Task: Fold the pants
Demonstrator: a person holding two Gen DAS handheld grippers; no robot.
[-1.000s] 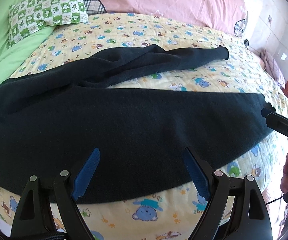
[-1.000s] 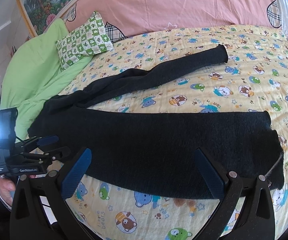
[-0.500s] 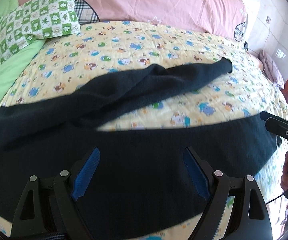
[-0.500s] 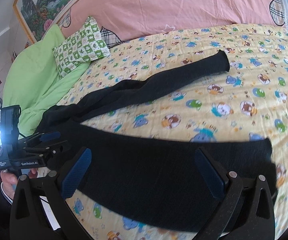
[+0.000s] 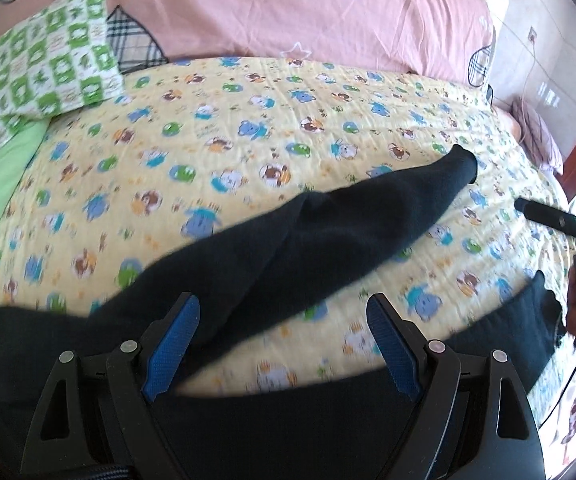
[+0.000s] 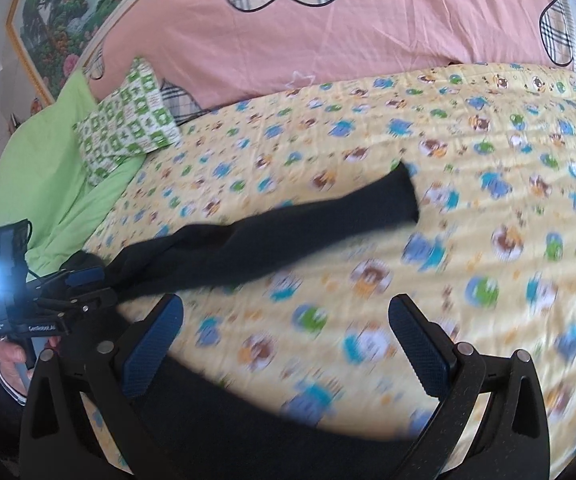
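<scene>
Dark navy pants [image 5: 327,240] lie spread on the bed. One leg reaches toward the far right and ends in a cuff; it shows in the right wrist view too [image 6: 288,228]. The other leg lies along the near edge under both grippers. My left gripper [image 5: 284,344] is open, low over the waist end of the near leg. My right gripper [image 6: 288,340] is open, low over the near leg's cuff end, with blurred sheet between its fingers. Each gripper appears in the other's view, the left [image 6: 80,292] and the right [image 5: 555,222].
The bed has a yellow bear-print sheet [image 5: 288,120]. A pink pillow [image 5: 307,12] lies along the head. A green checked pillow [image 5: 40,68] and a green blanket [image 6: 48,160] lie at the left. A picture [image 6: 72,12] hangs on the wall.
Both grippers have moved forward and lower over the near pant leg. The near leg now fills the bottom of both views. Both stay open.
</scene>
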